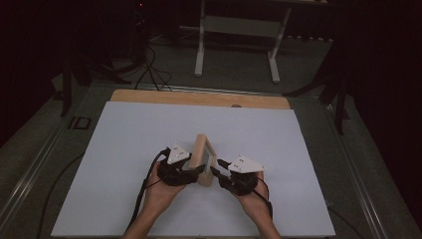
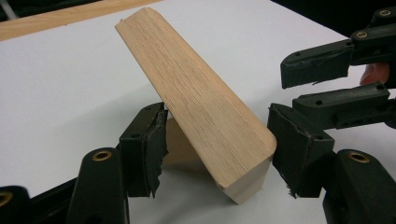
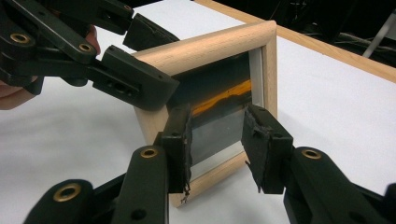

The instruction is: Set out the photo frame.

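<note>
A small wooden picture frame [image 1: 204,158] stands upright near the middle of the white surface [image 1: 124,149], between the two claws. In the right gripper view the frame [image 3: 219,46] shows its glazed front, with a dark picture crossed by an orange streak behind the glass; in the left gripper view the frame [image 2: 196,102] shows one pale wood bar, leaning away up and to the left.

The left claw [image 1: 196,170] meets the frame from the left. Its jaws stand one on each side of the frame's near bottom corner (the left gripper view has the corner right between the two pads), but whether the pads press on the wood or merely flank it, I cannot tell. The right claw [image 1: 217,169] comes in from the right, its jaws set about halfway apart in front of the glass, gripping nothing. In the right gripper view the right claw [image 3: 217,140] sits close before the frame's lower front.

A hand [image 1: 159,191] holds the left claw and another hand [image 1: 251,196] the right, both entering from the near edge. The white surface lies on a wooden board [image 1: 199,98], whose far strip shows beyond it.
</note>
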A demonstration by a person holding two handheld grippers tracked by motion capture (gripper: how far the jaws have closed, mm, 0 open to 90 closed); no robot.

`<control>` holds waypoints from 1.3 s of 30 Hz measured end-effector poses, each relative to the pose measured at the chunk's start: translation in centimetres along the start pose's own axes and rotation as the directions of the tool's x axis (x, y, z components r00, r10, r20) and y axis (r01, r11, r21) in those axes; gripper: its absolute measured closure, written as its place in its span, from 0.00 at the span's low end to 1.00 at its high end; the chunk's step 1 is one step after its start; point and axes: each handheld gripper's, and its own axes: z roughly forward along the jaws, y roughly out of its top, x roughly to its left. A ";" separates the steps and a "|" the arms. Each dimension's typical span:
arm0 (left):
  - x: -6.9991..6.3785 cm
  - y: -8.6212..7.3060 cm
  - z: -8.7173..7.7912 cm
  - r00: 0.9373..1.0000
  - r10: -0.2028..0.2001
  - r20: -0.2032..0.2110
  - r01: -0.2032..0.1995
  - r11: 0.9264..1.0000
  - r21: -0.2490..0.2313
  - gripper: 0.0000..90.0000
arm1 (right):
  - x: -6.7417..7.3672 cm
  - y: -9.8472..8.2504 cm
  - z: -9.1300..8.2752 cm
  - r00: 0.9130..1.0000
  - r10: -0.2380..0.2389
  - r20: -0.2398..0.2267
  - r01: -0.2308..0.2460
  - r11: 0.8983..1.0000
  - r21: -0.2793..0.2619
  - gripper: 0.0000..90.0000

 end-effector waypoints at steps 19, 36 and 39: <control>0.8 0.4 -0.1 1.000 -0.019 -0.011 0.019 1.000 0.023 0.55 | -0.4 0.0 -0.3 1.000 0.009 0.008 -0.009 1.000 -0.008 0.69; 0.5 0.3 -0.3 1.000 0.018 -0.008 -0.018 1.000 0.002 0.64 | -0.9 0.2 -0.7 0.999 0.028 0.029 -0.027 0.999 -0.031 0.69; 0.4 0.3 -0.3 0.999 0.036 -0.002 -0.036 0.999 -0.001 0.64 | -1.0 0.3 -0.7 0.999 0.033 0.031 -0.032 0.999 -0.036 0.70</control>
